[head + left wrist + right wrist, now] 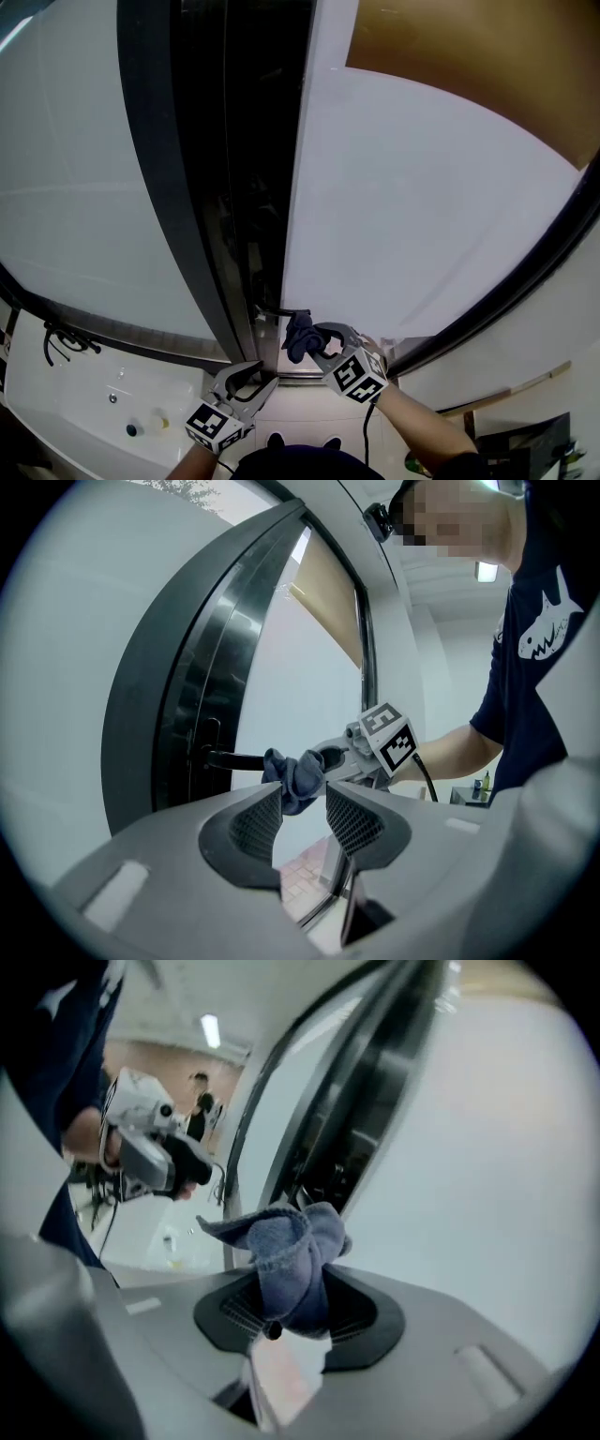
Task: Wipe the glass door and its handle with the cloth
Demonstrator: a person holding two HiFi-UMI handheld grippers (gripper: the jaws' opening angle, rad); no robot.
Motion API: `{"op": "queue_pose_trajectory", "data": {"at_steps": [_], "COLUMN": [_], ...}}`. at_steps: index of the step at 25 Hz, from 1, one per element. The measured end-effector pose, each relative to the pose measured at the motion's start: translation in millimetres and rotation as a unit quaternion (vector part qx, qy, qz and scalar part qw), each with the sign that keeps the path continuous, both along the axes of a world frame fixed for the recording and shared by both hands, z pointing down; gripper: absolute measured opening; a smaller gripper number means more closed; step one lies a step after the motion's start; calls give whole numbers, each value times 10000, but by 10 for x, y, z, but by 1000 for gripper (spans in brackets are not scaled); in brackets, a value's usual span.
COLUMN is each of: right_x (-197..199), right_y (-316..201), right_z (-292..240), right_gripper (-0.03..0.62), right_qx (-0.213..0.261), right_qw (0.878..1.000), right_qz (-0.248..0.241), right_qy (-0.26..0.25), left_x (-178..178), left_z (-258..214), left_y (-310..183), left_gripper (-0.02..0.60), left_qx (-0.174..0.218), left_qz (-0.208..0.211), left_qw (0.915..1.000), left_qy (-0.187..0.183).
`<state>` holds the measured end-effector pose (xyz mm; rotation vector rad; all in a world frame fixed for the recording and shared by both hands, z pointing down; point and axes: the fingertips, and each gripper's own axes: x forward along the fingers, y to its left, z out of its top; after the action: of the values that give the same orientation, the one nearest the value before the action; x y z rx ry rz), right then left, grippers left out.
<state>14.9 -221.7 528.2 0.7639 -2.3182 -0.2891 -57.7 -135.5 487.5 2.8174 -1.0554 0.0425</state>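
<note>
One crumpled blue-grey cloth (pixel 286 1241) in right claw (pixel 298 1309)

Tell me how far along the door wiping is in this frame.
Done: the cloth is clamped in the right tongs. In hand: it is at the free end of the black handle. Left: the glass door shows no sign either way of wiping; the left tongs are open and empty.

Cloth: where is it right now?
Head view, lower centre: the blue cloth is clamped in the jaws of the right gripper, at the tip of the dark door handle and just right of the open left gripper.
</note>
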Motion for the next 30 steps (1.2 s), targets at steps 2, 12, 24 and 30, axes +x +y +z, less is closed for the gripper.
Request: {"op": "queue_pose_trajectory", "data": {"at_steps": [2,12,24,30], "right_x": [-78,-585,-981,-967], "right_y": [11,-437,-637,-634], "right_z": [222,376,337,410], "right_gripper": [147,147,147,147], "right_qx": [-704,-1590,-1440,-1348], "right_qw": [9955,9664,9586,9717], "right_qz": [181,685,626,458], "right_qy": [-600,-1901,-2374,-1887], "left_x": [-33,-182,-297,-261], "left_z": [9,47,130,172], "left_y": [-1,24,36,-20], "left_gripper": [141,141,141,141], "left_qx": [-16,-74,-159,-177], "left_qz": [-30,-181,-247,-173], "left_qw": [10000,9998,9995,9996], "left_qy": [2,-35,-95,-93]}}
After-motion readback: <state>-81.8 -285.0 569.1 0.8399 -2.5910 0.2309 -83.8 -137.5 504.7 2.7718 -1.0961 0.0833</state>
